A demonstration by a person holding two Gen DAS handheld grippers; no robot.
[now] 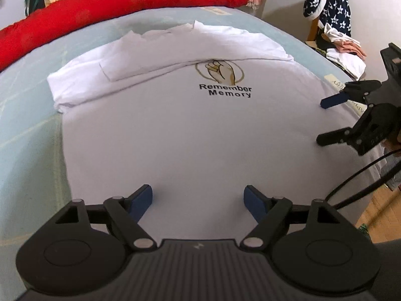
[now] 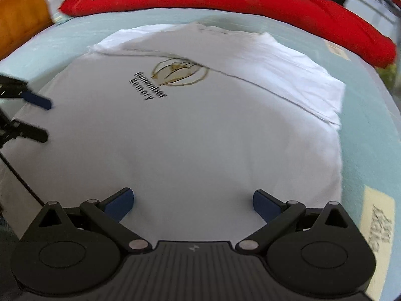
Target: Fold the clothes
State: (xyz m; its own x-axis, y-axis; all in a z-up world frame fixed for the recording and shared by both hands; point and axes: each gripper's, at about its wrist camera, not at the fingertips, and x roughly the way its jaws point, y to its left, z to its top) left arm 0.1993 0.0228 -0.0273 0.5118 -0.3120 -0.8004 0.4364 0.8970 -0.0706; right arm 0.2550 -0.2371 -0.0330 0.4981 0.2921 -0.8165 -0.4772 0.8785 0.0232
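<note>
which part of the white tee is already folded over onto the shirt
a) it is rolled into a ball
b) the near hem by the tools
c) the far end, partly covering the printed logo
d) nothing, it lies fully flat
c: the far end of the white t-shirt is doubled back in a fold whose edge cuts across the top of the printed logo, while the near part lies flat.

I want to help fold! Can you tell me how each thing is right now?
White T-shirt: lying flat on the bed, top part folded over, print half covered.
Left gripper: open, above the shirt, holding nothing.
Right gripper: open, above the shirt, holding nothing.
Red blanket: bunched along the far edge of the bed.
Star-patterned garment: draped over something beside the bed.
</note>
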